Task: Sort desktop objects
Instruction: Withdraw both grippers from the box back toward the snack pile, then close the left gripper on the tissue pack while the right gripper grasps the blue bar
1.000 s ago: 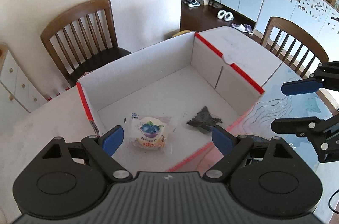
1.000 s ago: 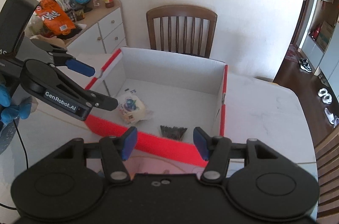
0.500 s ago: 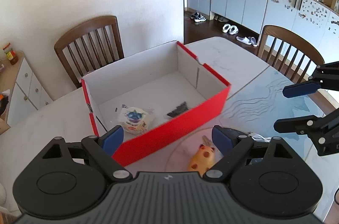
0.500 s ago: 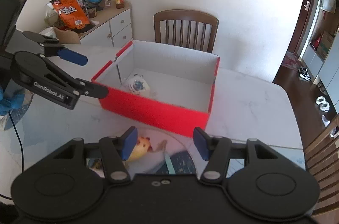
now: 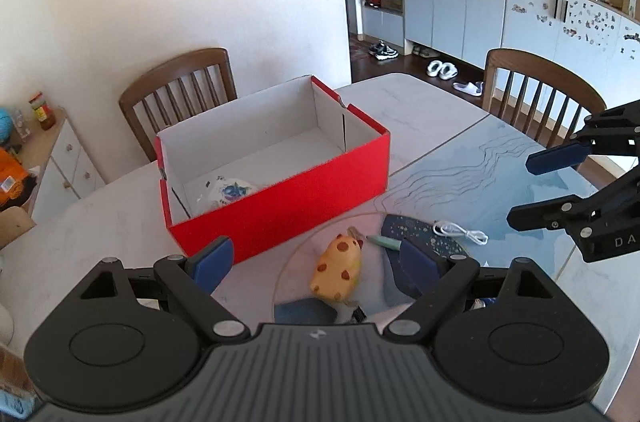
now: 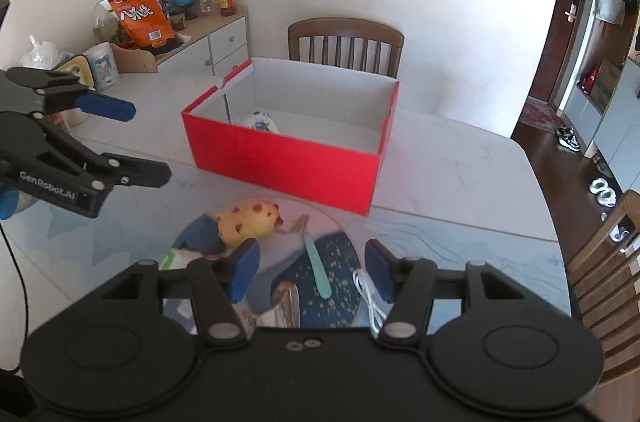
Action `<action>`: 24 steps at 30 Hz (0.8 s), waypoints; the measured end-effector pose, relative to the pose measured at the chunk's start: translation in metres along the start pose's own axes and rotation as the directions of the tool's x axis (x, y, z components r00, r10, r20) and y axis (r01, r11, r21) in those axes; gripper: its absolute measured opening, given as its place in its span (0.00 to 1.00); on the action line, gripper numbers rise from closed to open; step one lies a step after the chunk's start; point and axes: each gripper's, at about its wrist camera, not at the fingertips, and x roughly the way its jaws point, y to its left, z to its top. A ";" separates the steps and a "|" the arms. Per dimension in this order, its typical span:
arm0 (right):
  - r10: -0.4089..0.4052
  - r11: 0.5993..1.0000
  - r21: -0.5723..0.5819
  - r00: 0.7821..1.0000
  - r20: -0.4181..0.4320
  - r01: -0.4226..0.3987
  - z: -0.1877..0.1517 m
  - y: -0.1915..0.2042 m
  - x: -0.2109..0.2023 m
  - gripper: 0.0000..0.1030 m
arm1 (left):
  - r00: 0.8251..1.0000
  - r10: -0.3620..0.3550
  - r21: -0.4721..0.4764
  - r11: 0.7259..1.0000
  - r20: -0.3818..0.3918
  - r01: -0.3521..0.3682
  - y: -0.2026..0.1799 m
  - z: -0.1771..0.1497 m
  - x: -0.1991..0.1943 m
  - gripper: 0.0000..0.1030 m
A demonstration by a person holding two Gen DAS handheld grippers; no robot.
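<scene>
A red box (image 5: 280, 206) (image 6: 288, 162) with a white inside stands on the table and holds a white wrapped snack (image 5: 224, 192) (image 6: 260, 122). In front of it lie a yellow spotted toy (image 5: 338, 270) (image 6: 248, 220), a mint green pen (image 5: 384, 242) (image 6: 318, 268) and a white cable (image 5: 460, 232) (image 6: 370, 298). My left gripper (image 5: 312, 260) is open and empty above the toy. My right gripper (image 6: 312, 264) is open and empty above the pen.
A dark blue round mat (image 6: 340, 262) lies under the pen. Wooden chairs (image 5: 180, 90) (image 5: 536, 90) stand behind the table. A sideboard (image 6: 208, 38) with an orange snack bag (image 6: 140, 16) is at the left. A mug (image 6: 102, 66) stands on the table's far left.
Both grippers have pulled back and up from the box. The toy, pen and cable in front of the box have come into view. Both grippers stay open.
</scene>
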 end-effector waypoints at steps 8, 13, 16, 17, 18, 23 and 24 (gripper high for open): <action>-0.003 1.000 0.026 1.000 0.027 0.003 -0.041 0.001 -0.006 0.74 | 0.999 0.018 -0.056 0.998 -0.035 -0.020 -0.023 -0.037 0.001 0.90; -0.007 1.000 0.022 1.000 0.018 0.007 -0.066 0.004 -0.002 0.82 | 0.999 0.025 -0.099 0.995 -0.042 -0.029 -0.034 -0.057 0.003 1.00; -0.025 1.000 0.019 1.000 0.002 0.025 -0.081 0.005 0.003 0.83 | 0.998 0.034 -0.125 0.991 -0.056 -0.041 -0.041 -0.067 0.007 1.00; -0.029 0.999 0.022 1.000 -0.006 0.029 -0.085 0.005 0.005 0.83 | 0.997 0.034 -0.133 0.990 -0.063 -0.042 -0.044 -0.069 0.009 1.00; -0.030 0.999 0.027 1.000 -0.010 0.030 -0.089 0.004 0.007 0.83 | 0.997 0.032 -0.142 0.989 -0.066 -0.041 -0.046 -0.072 0.011 1.00; -0.039 0.999 0.035 0.999 -0.033 0.040 -0.104 0.002 0.015 0.83 | 0.996 0.025 -0.172 0.984 -0.086 -0.039 -0.055 -0.083 0.022 1.00; -0.037 0.999 0.035 0.999 -0.037 0.039 -0.105 0.002 0.017 0.83 | 0.996 0.019 -0.180 0.983 -0.090 -0.035 -0.056 -0.085 0.024 1.00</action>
